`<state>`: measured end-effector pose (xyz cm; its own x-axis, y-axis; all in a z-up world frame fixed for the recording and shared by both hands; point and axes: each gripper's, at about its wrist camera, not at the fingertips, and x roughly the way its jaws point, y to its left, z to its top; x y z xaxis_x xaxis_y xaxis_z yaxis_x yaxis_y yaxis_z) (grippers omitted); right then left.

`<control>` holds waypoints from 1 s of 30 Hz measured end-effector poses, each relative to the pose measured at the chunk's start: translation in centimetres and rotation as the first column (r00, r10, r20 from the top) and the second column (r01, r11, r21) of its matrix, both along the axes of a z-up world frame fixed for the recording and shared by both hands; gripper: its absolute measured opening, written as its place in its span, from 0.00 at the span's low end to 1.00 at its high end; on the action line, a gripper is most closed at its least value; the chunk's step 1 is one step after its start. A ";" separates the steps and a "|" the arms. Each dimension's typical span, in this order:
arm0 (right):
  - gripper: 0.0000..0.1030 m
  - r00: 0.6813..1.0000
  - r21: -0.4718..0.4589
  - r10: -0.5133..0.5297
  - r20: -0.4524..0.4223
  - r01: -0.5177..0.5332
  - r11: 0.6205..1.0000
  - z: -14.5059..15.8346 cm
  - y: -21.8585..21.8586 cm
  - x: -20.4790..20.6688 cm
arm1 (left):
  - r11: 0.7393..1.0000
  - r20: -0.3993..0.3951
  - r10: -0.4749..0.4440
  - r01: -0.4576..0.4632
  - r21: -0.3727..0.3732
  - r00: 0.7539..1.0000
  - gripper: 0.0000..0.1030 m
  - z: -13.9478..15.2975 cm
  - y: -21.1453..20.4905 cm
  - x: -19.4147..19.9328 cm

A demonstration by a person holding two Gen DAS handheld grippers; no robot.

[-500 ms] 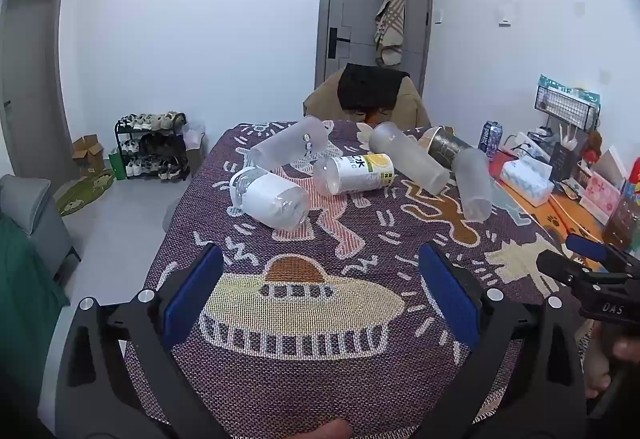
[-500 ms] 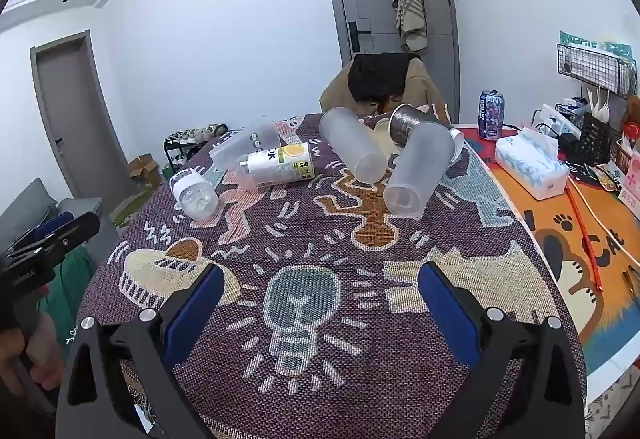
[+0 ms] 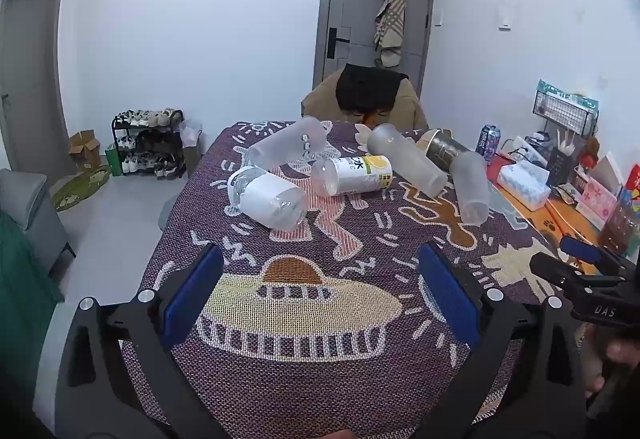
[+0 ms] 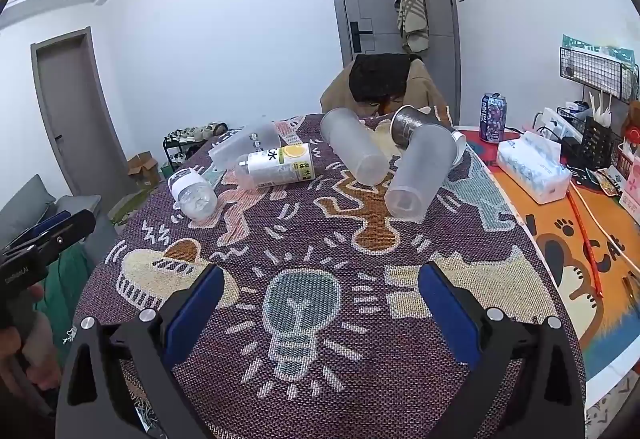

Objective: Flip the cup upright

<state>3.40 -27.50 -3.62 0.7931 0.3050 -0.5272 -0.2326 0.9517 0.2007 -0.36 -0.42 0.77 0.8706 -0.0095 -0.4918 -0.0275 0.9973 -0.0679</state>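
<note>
Six cups lie on their sides beyond the bulb motif [image 4: 300,303] on the cloth [image 4: 460,379]. Right gripper [image 4: 320,311] and left gripper [image 3: 320,299]: jaws open, empty. Step: approach. Next: reach the nearest frosted cup [image 4: 420,175], grip across its wall, then tilt it upright.

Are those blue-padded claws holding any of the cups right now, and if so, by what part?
Nothing is held. The left gripper and the right gripper are both open over the tablecloth, short of the cups.

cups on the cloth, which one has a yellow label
The clear cup with the yellow-and-white printed label, lying on its side mid-cluster. The frosted cups are plain, and the nearest one wears a white band.
</note>
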 end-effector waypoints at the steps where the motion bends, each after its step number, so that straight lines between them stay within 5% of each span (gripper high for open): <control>1: 0.93 1.000 -0.001 0.003 0.005 -0.003 1.000 0.1 0.1 -0.1 | 1.000 -0.001 -0.001 0.001 -0.005 1.000 0.95 0.3 0.6 0.0; 30: 0.93 1.000 0.014 -0.004 0.012 0.003 1.000 -0.2 0.0 0.1 | 1.000 -0.004 -0.008 0.008 -0.025 1.000 0.95 -0.4 0.7 0.5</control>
